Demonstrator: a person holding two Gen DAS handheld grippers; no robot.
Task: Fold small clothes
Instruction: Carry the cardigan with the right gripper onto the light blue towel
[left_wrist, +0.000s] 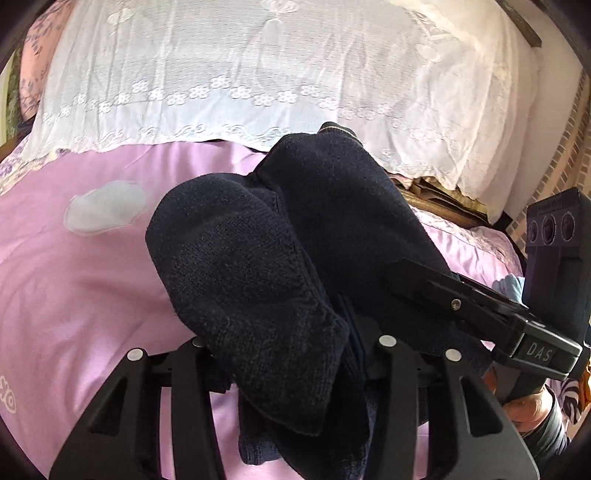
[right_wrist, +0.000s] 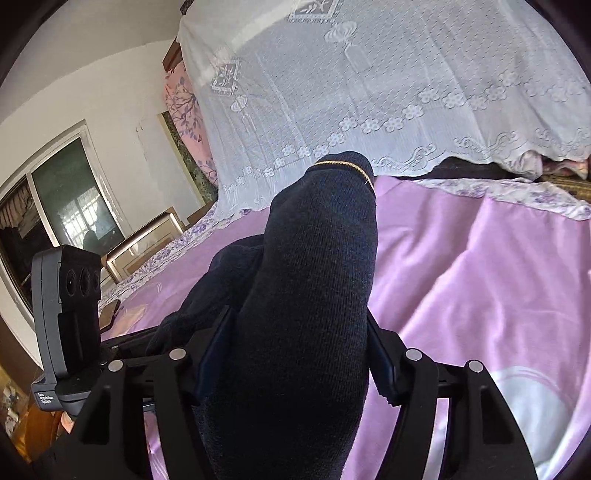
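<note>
A dark navy sock (left_wrist: 258, 258) with a thin gold line at its far end (right_wrist: 343, 164) hangs bunched above the pink bedsheet (left_wrist: 74, 277). It bulges in two lobes, and I cannot tell whether it is one sock or a pair. My left gripper (left_wrist: 291, 321) is shut on it, with the fingertips buried under the knit. My right gripper (right_wrist: 299, 332) is shut on the same fabric, its blue pads (right_wrist: 214, 350) pressed against both sides. In the left wrist view, the right gripper (left_wrist: 406, 269) reaches in from the right and meets the sock.
A white lace cover (left_wrist: 258, 74) drapes over the back of the bed. A white cloud patch (left_wrist: 105, 208) marks the sheet. The wooden bed frame (left_wrist: 443, 206) shows at right. A chair (right_wrist: 147, 240), a glass door (right_wrist: 74, 192) and a flat dark object (right_wrist: 109, 312) on the bed edge lie left.
</note>
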